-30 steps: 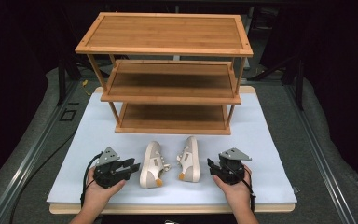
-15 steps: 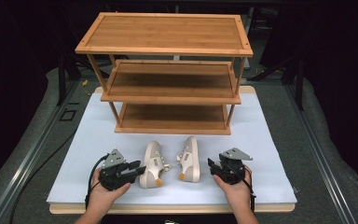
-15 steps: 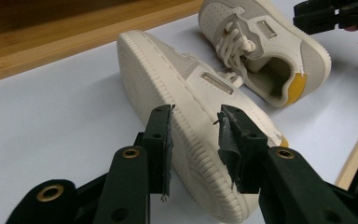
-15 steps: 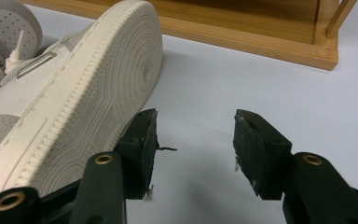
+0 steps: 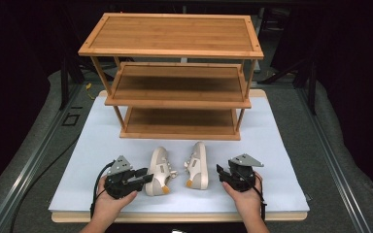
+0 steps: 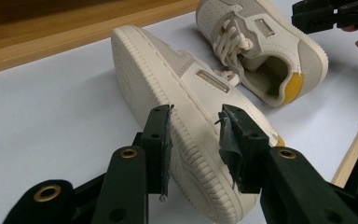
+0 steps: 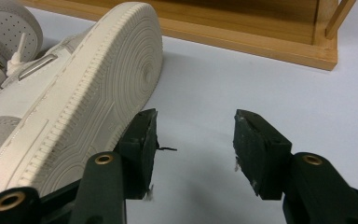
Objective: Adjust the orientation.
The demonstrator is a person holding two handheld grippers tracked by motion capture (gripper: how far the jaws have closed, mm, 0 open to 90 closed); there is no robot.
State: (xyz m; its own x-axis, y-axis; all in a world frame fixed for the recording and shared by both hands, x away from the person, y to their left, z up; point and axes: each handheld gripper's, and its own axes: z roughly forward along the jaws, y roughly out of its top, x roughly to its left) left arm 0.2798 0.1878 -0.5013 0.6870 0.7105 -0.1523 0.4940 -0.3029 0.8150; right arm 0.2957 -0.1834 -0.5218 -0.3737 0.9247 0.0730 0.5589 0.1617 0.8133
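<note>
Two cream sneakers lie on their sides on a white-covered desk, in front of a three-tier bamboo shoe rack. The left gripper reaches the heel of the left sneaker (jaws apart), while the right gripper rests just beside the right sneaker.

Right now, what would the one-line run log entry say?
left gripper: open, jaws astride left shoe sole edge | right gripper: open, beside right shoe | both shoes on their sides | rack: bare
</note>
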